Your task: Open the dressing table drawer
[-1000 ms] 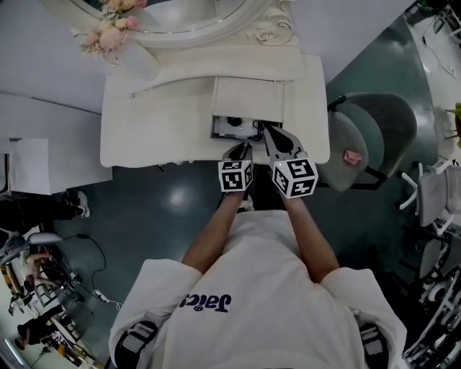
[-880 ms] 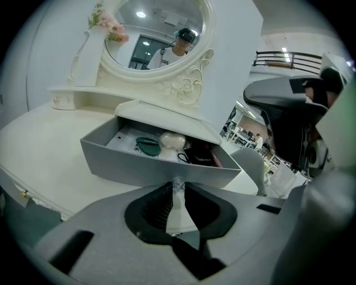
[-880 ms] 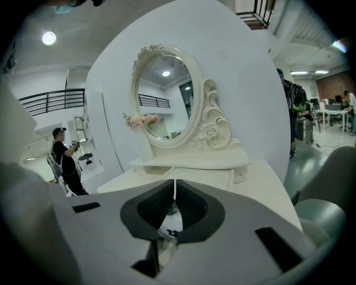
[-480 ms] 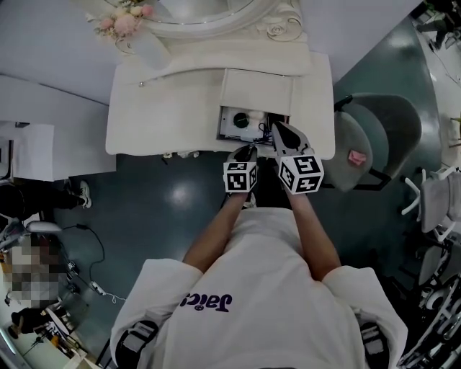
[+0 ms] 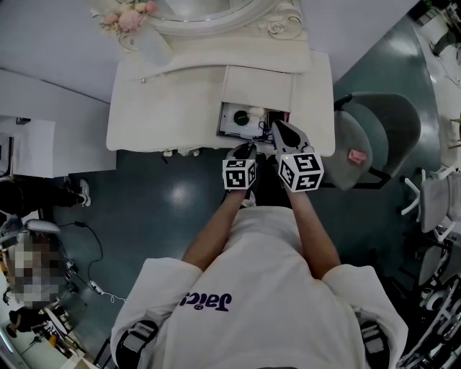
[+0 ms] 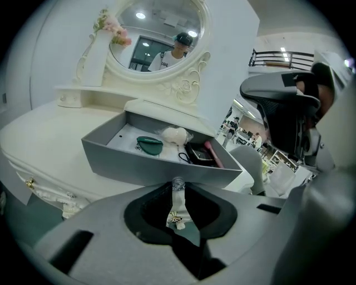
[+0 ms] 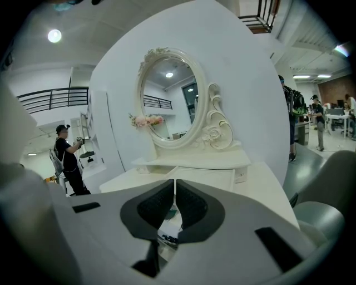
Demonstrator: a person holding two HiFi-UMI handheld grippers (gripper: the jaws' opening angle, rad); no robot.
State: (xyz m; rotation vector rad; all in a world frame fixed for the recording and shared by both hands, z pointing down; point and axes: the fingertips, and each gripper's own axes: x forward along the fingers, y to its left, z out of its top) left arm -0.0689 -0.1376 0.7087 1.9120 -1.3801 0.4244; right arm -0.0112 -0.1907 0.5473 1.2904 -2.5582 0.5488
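Note:
The cream dressing table (image 5: 166, 108) has its grey drawer (image 6: 144, 167) pulled out, with its rim (image 5: 225, 121) below the mirror. Inside lie a green case (image 6: 150, 143), a white puff (image 6: 175, 134) and a black case (image 6: 199, 154). My left gripper (image 6: 177, 193) is shut on the drawer's clear knob (image 6: 177, 183); from above the left gripper (image 5: 245, 149) sits at the drawer's front edge. My right gripper (image 5: 282, 135) hovers over the drawer's right side. In its own view the right gripper (image 7: 174, 195) is shut, with only a thin slit and nothing between its jaws.
An oval mirror (image 5: 202, 11) and pink flowers (image 5: 126, 16) stand at the back of the table. A grey chair (image 5: 374, 137) is close on the right. A white cabinet (image 5: 29, 148) stands at the left. A person (image 7: 67, 156) stands far off.
The drawer has slid out a little further with my left gripper on its knob, so more of its inside shows. My right gripper has stayed in place.

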